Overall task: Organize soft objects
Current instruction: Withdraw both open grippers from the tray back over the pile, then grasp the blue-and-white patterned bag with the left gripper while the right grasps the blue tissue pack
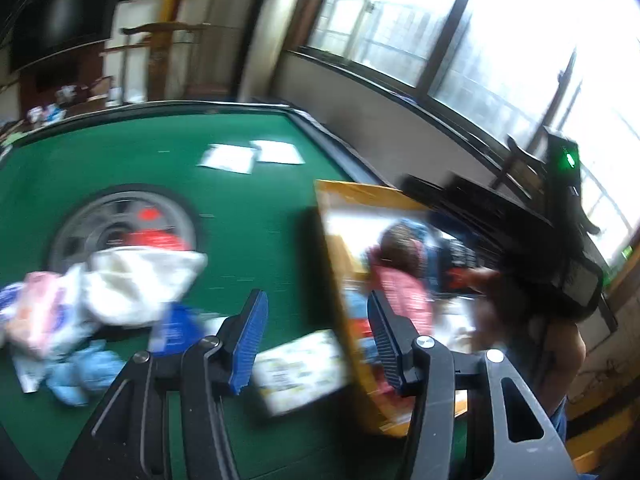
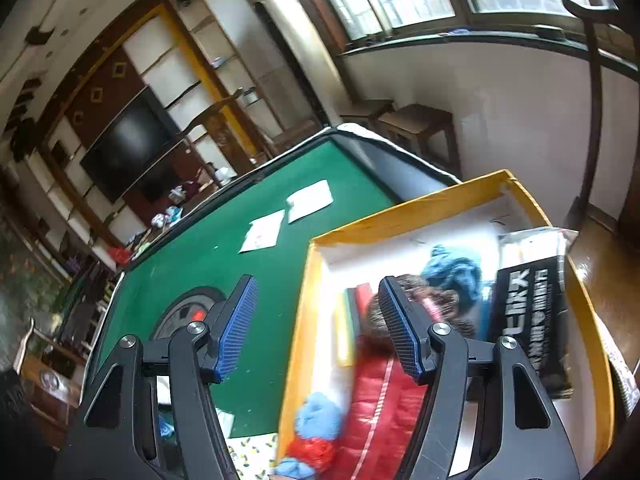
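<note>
A green-topped bench [image 2: 208,248] carries a yellow-walled cardboard box [image 2: 400,216] at its right side and a loose heap of soft things at the near left. In the left wrist view the left gripper [image 1: 316,340] hangs over the bench with its blue-padded fingers [image 1: 250,340] apart and nothing between them; beyond it lie a white cloth [image 1: 140,284], pale pink and white packets [image 1: 40,312], a light blue bundle [image 1: 80,376] and a patterned pack [image 1: 298,368] just beside the box wall. The right gripper [image 2: 316,328] is held over the box's near-left edge, its fingers [image 2: 234,328] likewise spread and empty. Inside the box sit a red quilted garment [image 2: 376,412] with a brown fur trim [image 2: 436,296], a teal knit [image 2: 452,268], a black printed bag [image 2: 528,320], and blue yarn balls [image 2: 320,416]. Two white paper sheets [image 2: 288,216] lie at the far side of the bench.
</note>
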{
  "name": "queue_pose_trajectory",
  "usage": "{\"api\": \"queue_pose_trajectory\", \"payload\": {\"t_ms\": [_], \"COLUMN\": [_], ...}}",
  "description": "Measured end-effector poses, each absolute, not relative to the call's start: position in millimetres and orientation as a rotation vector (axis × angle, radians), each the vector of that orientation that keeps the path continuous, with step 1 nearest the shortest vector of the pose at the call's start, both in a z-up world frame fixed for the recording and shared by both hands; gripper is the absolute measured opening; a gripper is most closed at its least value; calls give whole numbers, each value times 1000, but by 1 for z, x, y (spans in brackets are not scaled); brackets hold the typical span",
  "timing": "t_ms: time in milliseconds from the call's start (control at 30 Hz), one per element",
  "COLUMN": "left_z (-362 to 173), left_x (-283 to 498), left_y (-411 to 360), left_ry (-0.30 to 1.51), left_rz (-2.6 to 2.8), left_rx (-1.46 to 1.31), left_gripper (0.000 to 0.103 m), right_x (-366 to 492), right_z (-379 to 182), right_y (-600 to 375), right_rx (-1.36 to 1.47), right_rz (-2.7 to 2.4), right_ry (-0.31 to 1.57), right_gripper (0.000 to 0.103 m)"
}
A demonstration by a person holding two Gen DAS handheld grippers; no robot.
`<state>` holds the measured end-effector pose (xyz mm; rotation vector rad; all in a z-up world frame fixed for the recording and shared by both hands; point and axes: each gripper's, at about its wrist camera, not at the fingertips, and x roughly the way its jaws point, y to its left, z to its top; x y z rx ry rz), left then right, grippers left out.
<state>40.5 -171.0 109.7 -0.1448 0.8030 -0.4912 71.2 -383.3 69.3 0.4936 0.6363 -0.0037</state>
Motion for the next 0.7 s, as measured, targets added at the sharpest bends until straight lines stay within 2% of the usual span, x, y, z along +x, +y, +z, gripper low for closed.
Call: {"api": "queue_pose_trajectory", "payload": {"t_ms": [133, 233, 367, 600, 700], "left_z": [111, 104, 83, 31, 24], "left_x": [48, 60, 76, 109, 112], "left_y": [-104, -46, 27, 56, 58], "left_ry": [803, 824, 886, 1020, 986], "left_rz": [-336, -183, 30, 49, 51], "left_rx": [-173, -231, -327, -458, -499], "left_gripper": [55, 64, 65, 65, 67], "right_x": [70, 70, 69, 65, 61], "right_z": [71, 70, 67, 68, 65], "right_y": [-361, -350, -341, -304, -279], "right_rx": [425, 391, 377, 307, 273], "right_rz": [17, 23, 55, 189, 285], "right_ry": [634, 638, 648, 649, 675], "right_gripper": [63, 63, 63, 63, 63]}}
